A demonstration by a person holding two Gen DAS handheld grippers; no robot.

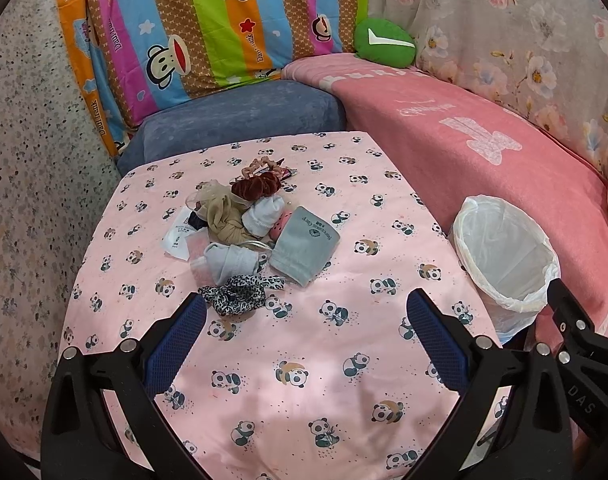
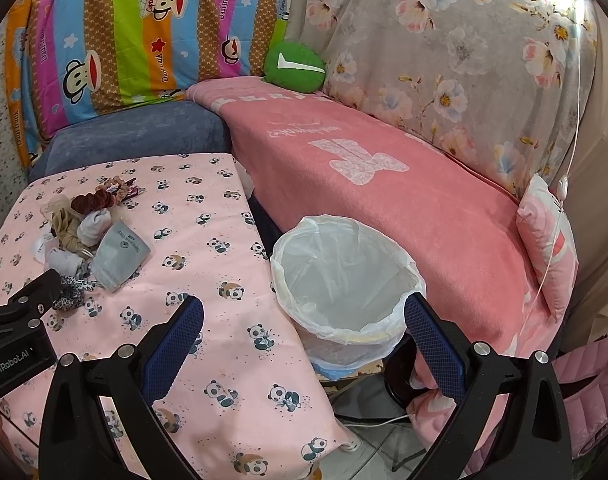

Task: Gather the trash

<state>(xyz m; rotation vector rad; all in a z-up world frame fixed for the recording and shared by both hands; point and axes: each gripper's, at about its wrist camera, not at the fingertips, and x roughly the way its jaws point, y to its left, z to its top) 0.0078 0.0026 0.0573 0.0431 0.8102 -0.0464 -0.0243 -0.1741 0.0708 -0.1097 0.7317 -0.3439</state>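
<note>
A pile of small items lies on the panda-print table (image 1: 304,360): a grey pouch (image 1: 305,246), a leopard scrunchie (image 1: 240,294), a maroon scrunchie (image 1: 256,189), white and grey socks (image 1: 232,262), and a clear wrapper with a white label (image 1: 180,238). My left gripper (image 1: 305,322) is open and empty, above the table just in front of the pile. A white-lined trash bin (image 2: 343,284) stands right of the table. My right gripper (image 2: 304,320) is open and empty, in front of the bin's rim. The pile also shows in the right wrist view (image 2: 96,240).
A pink blanket covers the sofa (image 2: 383,184) behind the bin. A blue cushion (image 1: 240,120) sits behind the table. A green cushion (image 1: 383,42) and a striped cartoon sheet (image 1: 208,24) are at the back. A pink pillow (image 2: 551,240) lies far right.
</note>
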